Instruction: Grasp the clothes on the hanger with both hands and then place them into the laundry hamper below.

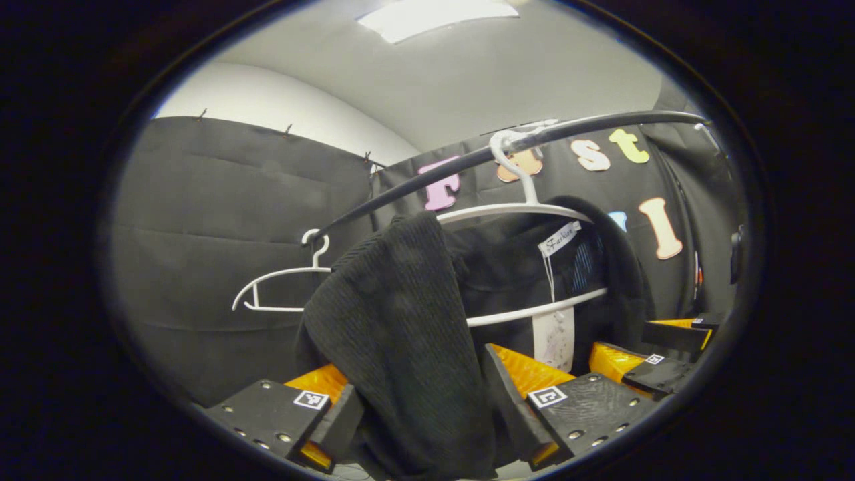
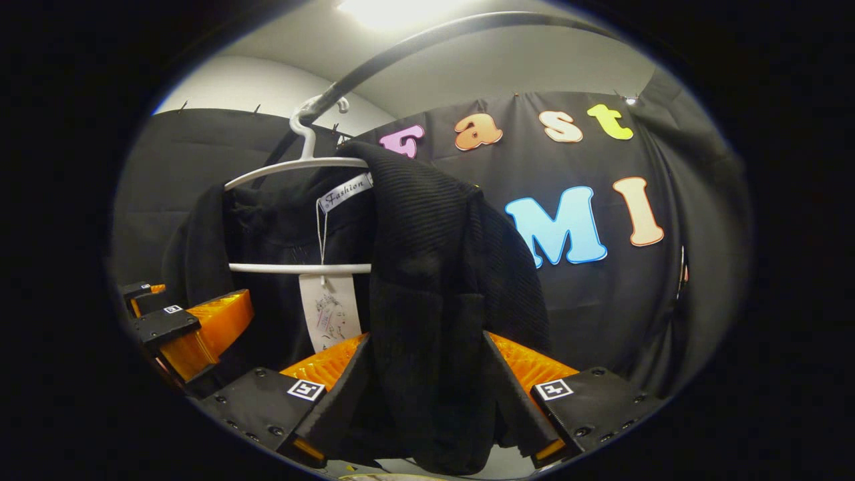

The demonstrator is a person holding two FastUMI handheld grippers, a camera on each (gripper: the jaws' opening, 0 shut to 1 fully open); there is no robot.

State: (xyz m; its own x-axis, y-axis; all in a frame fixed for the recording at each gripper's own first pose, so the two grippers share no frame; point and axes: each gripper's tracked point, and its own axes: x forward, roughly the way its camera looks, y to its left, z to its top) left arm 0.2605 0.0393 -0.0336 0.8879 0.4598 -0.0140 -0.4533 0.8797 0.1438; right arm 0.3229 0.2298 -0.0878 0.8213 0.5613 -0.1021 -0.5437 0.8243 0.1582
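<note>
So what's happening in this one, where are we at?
A person is working a black garment off a white hanger on the rail with two handheld grippers. The left gripper and the right gripper each have a fold of the knit cloth between their fingers. The garment hangs half on the hanger. A second, bare hanger sits further along the rail.

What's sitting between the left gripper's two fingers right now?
In the left gripper view, a fold of the black ribbed knit garment hangs between the left gripper's fingers, draped off the white plastic hanger.
</note>
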